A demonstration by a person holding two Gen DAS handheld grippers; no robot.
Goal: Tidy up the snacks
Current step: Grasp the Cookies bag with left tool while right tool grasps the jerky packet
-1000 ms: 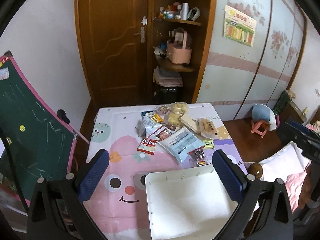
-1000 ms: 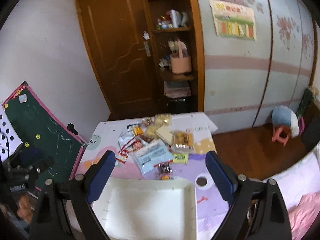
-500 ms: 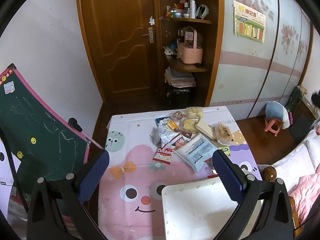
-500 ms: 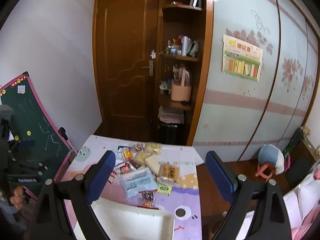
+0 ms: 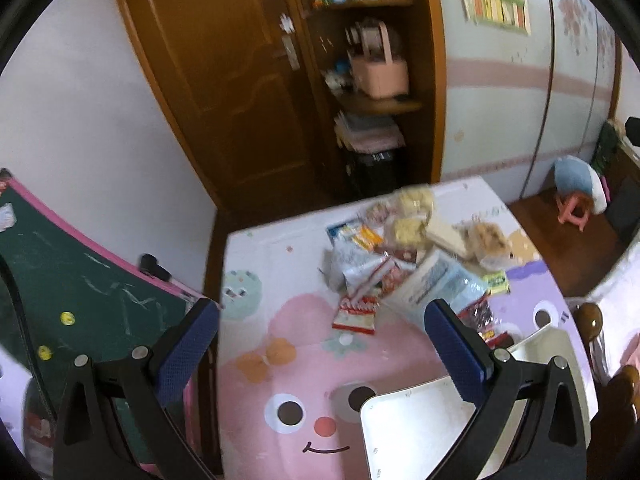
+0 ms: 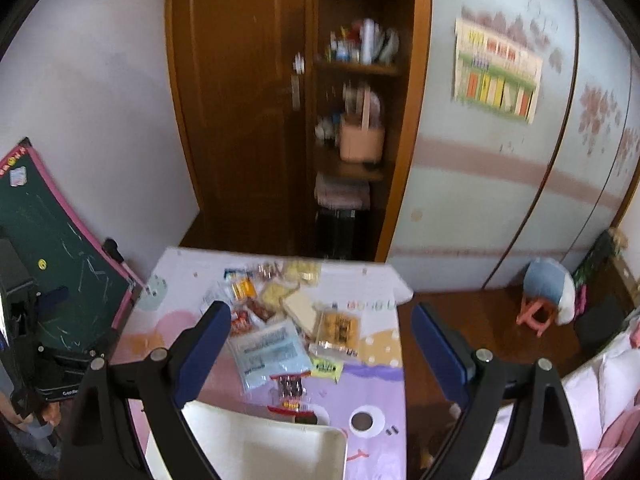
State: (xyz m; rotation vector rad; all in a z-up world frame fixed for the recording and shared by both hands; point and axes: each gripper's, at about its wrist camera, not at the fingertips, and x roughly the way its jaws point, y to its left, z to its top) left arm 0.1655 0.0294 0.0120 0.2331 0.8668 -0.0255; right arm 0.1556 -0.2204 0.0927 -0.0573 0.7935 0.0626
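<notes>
Snacks (image 5: 404, 260) lie in a loose heap on the far half of the counter (image 5: 280, 352), ahead of both tools and not yet sorted; the white tray (image 5: 416, 428) sits nearer, empty as far as can be seen. The job looks to be at its start: approach, with nothing picked up. The left hand-held gripper (image 5: 320, 356) is spread wide and holds nothing; the pile lies ahead of it and slightly toward its right finger, with the tray just below that finger. The right hand-held gripper (image 6: 320, 352) is likewise wide open and empty; a pale blue packet (image 6: 268, 348) lies between its fingers, further out. The next move probably calls for lowering one tool onto an outlying packet, such as the red-and-white pouch (image 5: 356, 316), closing on an edge.
</notes>
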